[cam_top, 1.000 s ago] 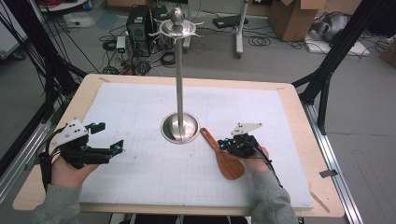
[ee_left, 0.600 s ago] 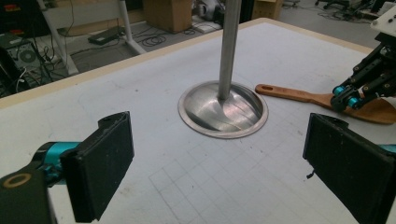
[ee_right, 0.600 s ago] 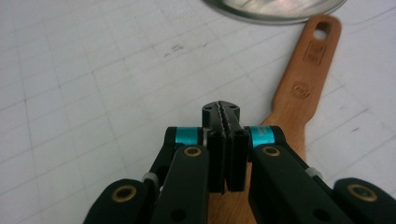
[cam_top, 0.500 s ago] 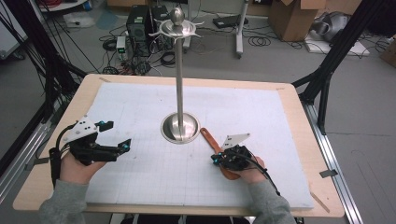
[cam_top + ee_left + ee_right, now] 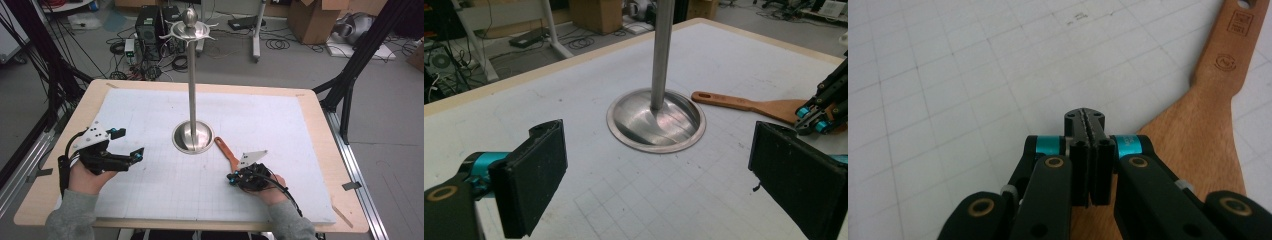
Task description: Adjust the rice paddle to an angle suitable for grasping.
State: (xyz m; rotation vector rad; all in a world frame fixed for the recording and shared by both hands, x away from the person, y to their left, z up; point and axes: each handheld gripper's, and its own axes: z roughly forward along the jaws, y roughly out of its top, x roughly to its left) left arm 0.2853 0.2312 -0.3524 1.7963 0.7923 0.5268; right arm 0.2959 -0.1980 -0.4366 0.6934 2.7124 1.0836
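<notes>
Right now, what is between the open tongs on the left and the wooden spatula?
In the high view, the round base of the metal stand sits between the left tongs and the wooden spatula; the rest of that stretch is bare gridded mat.

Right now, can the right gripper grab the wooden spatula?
Probably not yet. The right gripper sits right over the wooden spatula blade, nothing between them, but its fingers are pressed shut with nothing held. It likely must open first.

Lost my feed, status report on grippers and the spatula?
Left gripper open, nothing between jaws. Right gripper shut, empty, over wooden spatula blade. Spatula flat on mat; stand base close by its handle.
</notes>
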